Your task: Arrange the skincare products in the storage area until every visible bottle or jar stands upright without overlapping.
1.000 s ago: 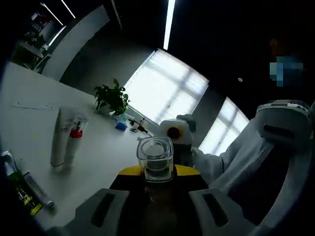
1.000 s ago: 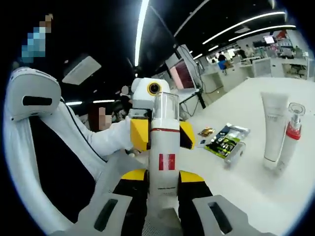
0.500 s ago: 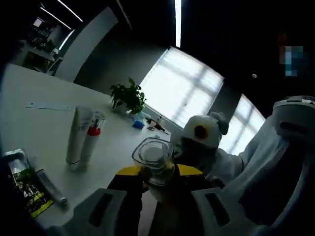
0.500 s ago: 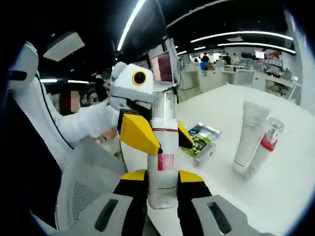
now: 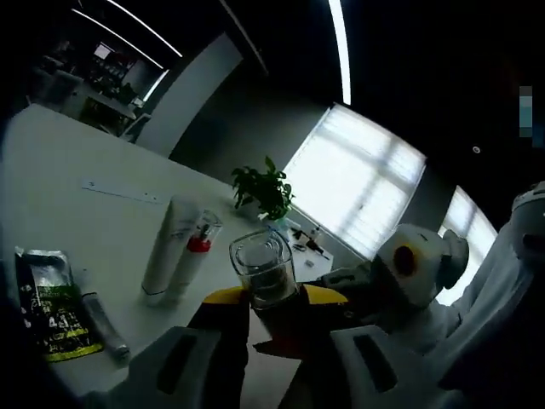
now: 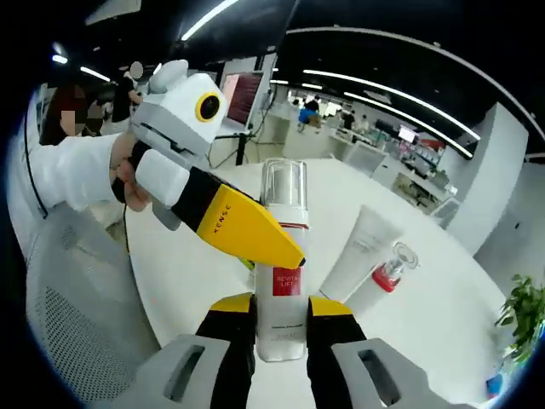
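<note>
A white bottle (image 6: 283, 285) with a clear cap and a red label stands upright between the yellow pads of my right gripper (image 6: 283, 313), which is shut on its base. My left gripper (image 6: 271, 247) comes in from the left, its yellow jaws closed across the bottle's middle. In the left gripper view the same bottle's clear cap (image 5: 262, 266) rises between my left gripper's (image 5: 271, 300) pads, and the right gripper's white housing (image 5: 419, 260) lies beyond it. On the white table a white tube (image 6: 358, 254) and a red-collared pump bottle (image 6: 387, 276) stand upright side by side.
A green sachet (image 5: 47, 308) and a small grey tube (image 5: 100, 325) lie flat on the table (image 5: 77, 221) at the left. A potted plant (image 5: 266, 189) stands at the table's far side. A mesh chair (image 6: 72, 336) and a person's white sleeve (image 6: 72, 170) are at the left.
Both views have swung with the hands; more of the table, the tube and the pump bottle shows. The left gripper now lies across the bottle at a slant. Both grippers keep hold of it.
</note>
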`<state>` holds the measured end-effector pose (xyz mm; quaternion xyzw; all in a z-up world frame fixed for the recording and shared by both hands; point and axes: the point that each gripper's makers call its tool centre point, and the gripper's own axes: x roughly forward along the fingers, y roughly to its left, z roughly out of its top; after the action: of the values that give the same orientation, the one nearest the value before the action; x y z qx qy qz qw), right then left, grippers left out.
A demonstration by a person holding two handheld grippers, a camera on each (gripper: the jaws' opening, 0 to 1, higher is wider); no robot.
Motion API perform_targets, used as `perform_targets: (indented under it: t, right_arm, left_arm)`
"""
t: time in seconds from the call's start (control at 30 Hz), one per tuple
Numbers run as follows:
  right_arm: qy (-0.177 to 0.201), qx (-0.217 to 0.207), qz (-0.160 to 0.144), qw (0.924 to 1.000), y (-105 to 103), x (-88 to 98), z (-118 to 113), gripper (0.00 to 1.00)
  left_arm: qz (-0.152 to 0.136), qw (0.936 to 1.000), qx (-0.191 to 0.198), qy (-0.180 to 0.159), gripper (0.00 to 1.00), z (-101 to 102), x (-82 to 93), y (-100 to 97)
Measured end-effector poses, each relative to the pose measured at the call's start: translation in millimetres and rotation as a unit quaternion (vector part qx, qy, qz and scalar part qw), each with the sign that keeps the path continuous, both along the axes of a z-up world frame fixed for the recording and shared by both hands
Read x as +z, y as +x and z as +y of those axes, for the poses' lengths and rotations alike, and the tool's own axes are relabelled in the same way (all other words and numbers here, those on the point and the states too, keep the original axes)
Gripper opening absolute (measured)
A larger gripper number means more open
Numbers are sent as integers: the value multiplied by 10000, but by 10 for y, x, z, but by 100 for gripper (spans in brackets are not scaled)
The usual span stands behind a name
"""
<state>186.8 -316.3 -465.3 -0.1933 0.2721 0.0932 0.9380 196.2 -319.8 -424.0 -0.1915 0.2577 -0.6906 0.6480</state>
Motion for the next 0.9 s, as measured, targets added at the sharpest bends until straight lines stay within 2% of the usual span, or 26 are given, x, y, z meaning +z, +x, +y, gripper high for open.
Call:
perform_targets:
  t: [0.03, 0.13, 0.3, 0.47, 0.53, 0.57, 0.63, 0.73, 0.8, 0.9]
  right_arm:
    - [-123, -15, -91, 9999, 21, 22, -14, 13]
    - [-62, -62, -120, 9999, 24, 40, -20, 14]
    - [-396, 61, -237, 9989, 29, 56, -26, 14]
    - [-283, 268, -235, 9990, 19, 50, -8, 15]
    - [-55, 441, -99, 9990, -11, 18, 46, 15]
    - [182, 468, -115, 9987, -17, 24, 68, 15]
    - [413, 534, -83, 9977, -35, 28, 88, 14]
    - [666, 718, -55, 9952, -81, 51, 125, 14]
    - [878, 939, 78, 9917, -123, 38, 172, 15]
    - [1013, 1173, 185, 9877, -173, 59, 263, 16]
  left_arm:
    - [46, 10000, 77, -35, 17, -9, 12, 18]
    - [298, 9991, 254, -139, 16, -7, 40, 66]
    - [370, 9988, 270, -163, 15, 0, 44, 48]
    - [420, 9988, 213, -106, 15, 16, 21, 49]
    - [248, 9996, 90, -89, 15, 31, 12, 29]
    - [238, 9997, 51, -74, 15, 36, 18, 16]
    - [29, 9999, -91, -54, 15, 52, 24, -9]
    - [-156, 9994, -299, -33, 15, 74, 53, -59]
    - [-257, 9986, -453, -31, 15, 88, 66, -98]
    - [-449, 9964, -725, -8, 15, 116, 73, -163]
